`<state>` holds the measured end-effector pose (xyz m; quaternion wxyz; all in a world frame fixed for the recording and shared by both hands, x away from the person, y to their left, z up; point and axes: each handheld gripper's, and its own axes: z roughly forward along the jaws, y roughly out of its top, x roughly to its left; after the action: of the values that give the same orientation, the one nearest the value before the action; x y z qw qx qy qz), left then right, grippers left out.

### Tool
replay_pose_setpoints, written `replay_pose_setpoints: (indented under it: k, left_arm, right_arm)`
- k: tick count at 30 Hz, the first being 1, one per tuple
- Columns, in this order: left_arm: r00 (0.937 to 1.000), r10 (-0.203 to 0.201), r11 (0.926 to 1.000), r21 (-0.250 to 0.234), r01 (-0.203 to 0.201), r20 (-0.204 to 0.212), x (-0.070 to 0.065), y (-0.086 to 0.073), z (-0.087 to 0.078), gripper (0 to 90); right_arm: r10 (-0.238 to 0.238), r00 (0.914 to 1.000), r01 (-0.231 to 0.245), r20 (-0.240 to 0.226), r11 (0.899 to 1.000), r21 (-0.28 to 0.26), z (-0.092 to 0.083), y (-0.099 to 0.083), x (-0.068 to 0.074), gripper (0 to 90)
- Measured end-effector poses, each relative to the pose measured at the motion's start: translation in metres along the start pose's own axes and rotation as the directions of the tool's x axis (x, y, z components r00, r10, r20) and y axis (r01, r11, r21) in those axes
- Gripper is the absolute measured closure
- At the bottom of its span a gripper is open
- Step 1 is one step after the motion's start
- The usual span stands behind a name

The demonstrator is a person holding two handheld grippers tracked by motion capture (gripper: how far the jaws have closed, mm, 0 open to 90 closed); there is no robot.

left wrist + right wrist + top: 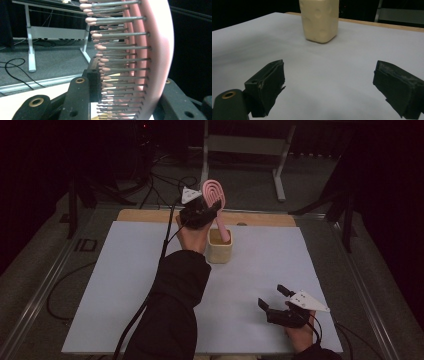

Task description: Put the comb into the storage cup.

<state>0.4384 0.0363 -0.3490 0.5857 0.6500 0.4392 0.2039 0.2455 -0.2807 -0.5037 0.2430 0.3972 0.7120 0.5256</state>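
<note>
Left gripper [204, 209] clamped on pink hairbrush [216, 200], jaws pressing bristled head [140, 57] from both sides. Brush handle down inside cream cup [220, 247], at twelve o'clock on white table sheet [125, 285]. Right gripper [272, 297] at five o'clock, jaws wide apart, holding nothing, aimed toward cup [320, 20].

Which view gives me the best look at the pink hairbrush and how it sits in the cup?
The high view: it shows the whole pink hairbrush, handle down in the cream cup, with the left gripper shut on its head. The left gripper view shows only a close-up of its bristles between the jaws. The right gripper view shows the cup.
</note>
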Motion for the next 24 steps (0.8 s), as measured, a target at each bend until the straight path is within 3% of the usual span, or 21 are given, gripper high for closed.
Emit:
replay_pose_setpoints:
  k: [24]
  left_arm:
    - [1.0000,0.006,0.9999,0.011,-0.006,-0.003,-0.0041,-0.0069,0.0056,64.3]
  right_arm:
    - [0.001,1.0000,-0.001,-0.001,1.000,0.000,-0.0004,0.0002,0.0001,10.1]
